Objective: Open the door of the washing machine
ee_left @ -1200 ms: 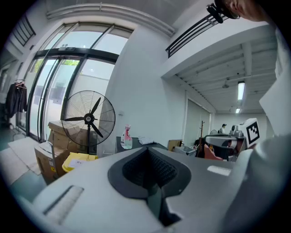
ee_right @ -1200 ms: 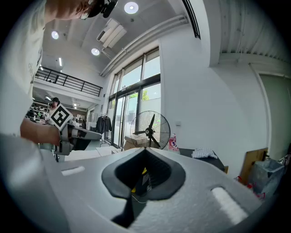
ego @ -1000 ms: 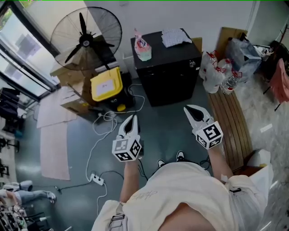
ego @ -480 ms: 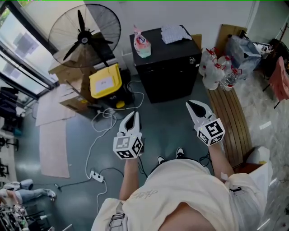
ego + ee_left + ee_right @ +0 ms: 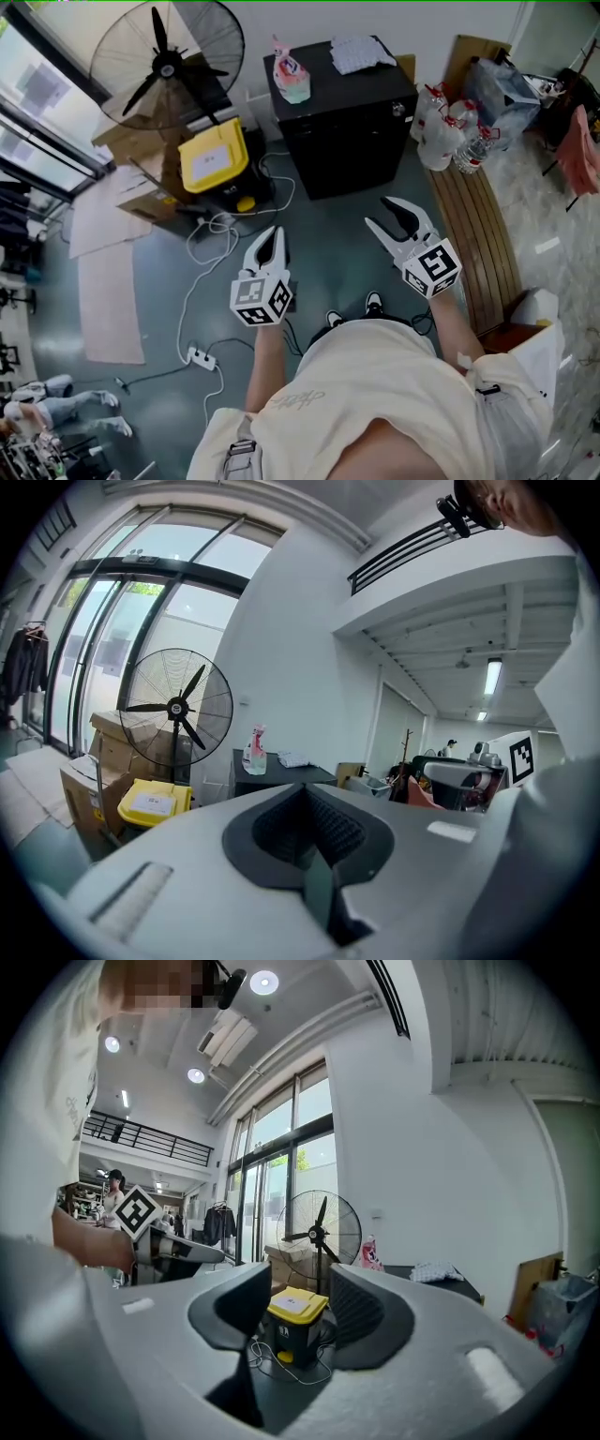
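Observation:
The washing machine [image 5: 342,112] is a black box against the far wall, with a pink spray bottle [image 5: 291,75] and a white cloth [image 5: 361,52] on its top. It also shows in the left gripper view as a black box [image 5: 272,778]. Both grippers hang in the air well short of it, above the grey floor. My left gripper [image 5: 272,236] is shut, its pads pressed together with nothing held [image 5: 305,803]. My right gripper [image 5: 380,212] has just been opening and now stands open with nothing between its fingers [image 5: 298,1288].
A big standing fan [image 5: 164,66], cardboard boxes and a yellow-lidded bin [image 5: 214,159] stand left of the machine. Cables and a power strip [image 5: 200,356] lie on the floor. A wooden bench [image 5: 478,244] and bags of bottles [image 5: 441,127] are at the right.
The right gripper's jaws, pressed together in both earlier frames, now stand spread apart. Both grippers have shifted slightly left in the head view.

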Demonstrator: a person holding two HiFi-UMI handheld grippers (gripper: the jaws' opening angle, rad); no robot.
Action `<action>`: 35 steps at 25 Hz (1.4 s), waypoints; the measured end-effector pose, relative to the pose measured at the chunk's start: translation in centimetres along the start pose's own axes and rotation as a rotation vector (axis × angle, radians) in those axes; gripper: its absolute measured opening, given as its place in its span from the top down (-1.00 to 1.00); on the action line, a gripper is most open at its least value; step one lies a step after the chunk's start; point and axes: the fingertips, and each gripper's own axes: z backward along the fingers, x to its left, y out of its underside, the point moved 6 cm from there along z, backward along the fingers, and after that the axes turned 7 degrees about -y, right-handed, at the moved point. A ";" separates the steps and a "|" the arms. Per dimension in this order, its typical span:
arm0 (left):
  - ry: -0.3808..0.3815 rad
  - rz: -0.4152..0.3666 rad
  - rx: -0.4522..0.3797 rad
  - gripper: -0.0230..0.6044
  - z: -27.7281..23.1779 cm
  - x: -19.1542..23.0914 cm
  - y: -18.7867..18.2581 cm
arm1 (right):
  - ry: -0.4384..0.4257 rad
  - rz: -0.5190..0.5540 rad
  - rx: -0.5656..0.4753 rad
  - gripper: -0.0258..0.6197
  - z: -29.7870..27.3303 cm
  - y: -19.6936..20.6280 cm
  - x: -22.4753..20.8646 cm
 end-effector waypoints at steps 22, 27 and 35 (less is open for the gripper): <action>-0.032 0.015 0.097 0.87 -2.6 4.0 3.6 | 0.070 -0.036 0.151 0.31 -3.3 3.5 -1.6; -0.090 -0.005 0.107 0.87 -5.8 5.0 2.5 | 0.022 -0.069 0.157 0.31 -6.2 5.2 -5.3; -0.111 -0.013 0.094 0.87 -14.1 5.5 -1.0 | -0.032 -0.028 0.122 0.31 -11.5 5.1 -12.9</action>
